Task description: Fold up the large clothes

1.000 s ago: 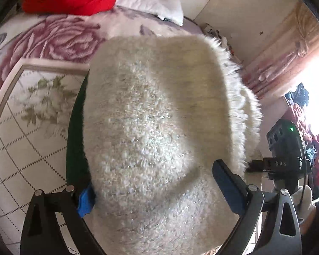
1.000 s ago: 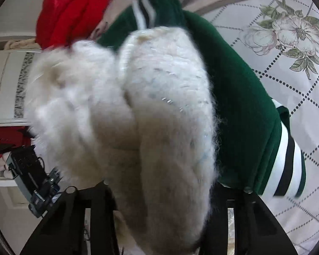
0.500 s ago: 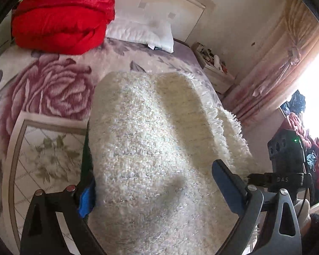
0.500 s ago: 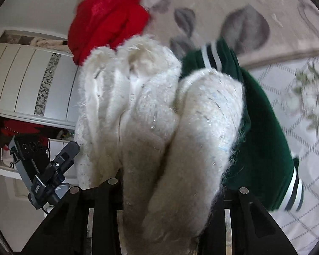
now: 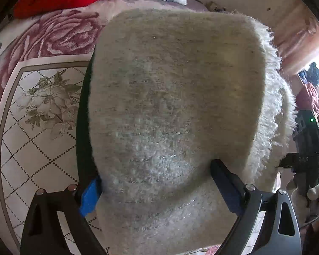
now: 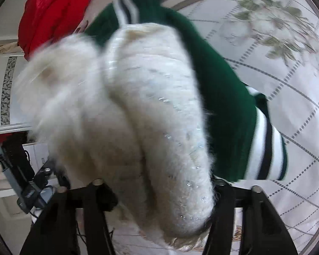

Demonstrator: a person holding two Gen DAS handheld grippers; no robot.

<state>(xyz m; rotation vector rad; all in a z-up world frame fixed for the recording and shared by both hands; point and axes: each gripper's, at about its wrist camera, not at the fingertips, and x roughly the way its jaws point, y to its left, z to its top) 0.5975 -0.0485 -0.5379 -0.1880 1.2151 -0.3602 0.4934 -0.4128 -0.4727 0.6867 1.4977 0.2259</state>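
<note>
Left view, going left to right. The bedspread [image 5: 32, 127] fills the left side with its diamond grid and flower print. Next comes a dark green strip, the green sweater [image 5: 84, 114], peeking out from behind the white one. My left gripper [image 5: 157, 193] has its blue pads pressed into the fluffy white sweater [image 5: 174, 97] from both sides, so it is pinching a thick fold of it. The sweater bulges up in front of the lens and hides most of the bed. Far right, past the fringe, is the other handheld unit with a green light (small, and mostly hidden).

Right view, same order. A red blanket [image 6: 51, 14] is top left, with wardrobe doors below it. My right gripper [image 6: 161, 193] is clamped on the white sweater [image 6: 138, 110] too; its fingers are buried in the pile, so I can't see the pads. The green sweater [image 6: 223, 97] lies on the bed behind and right of it, with striped cuffs at both ends. This frame is blurred.

Step, as I judge it: both hands carry the bunched white sweater above the bed, over the green one. I take it the white one is already folded, but I cannot tell.

Next: lower it flat, onto the green one or beside it, keeping both grips level so the bundle doesn't sag open. Then release both sides together.
</note>
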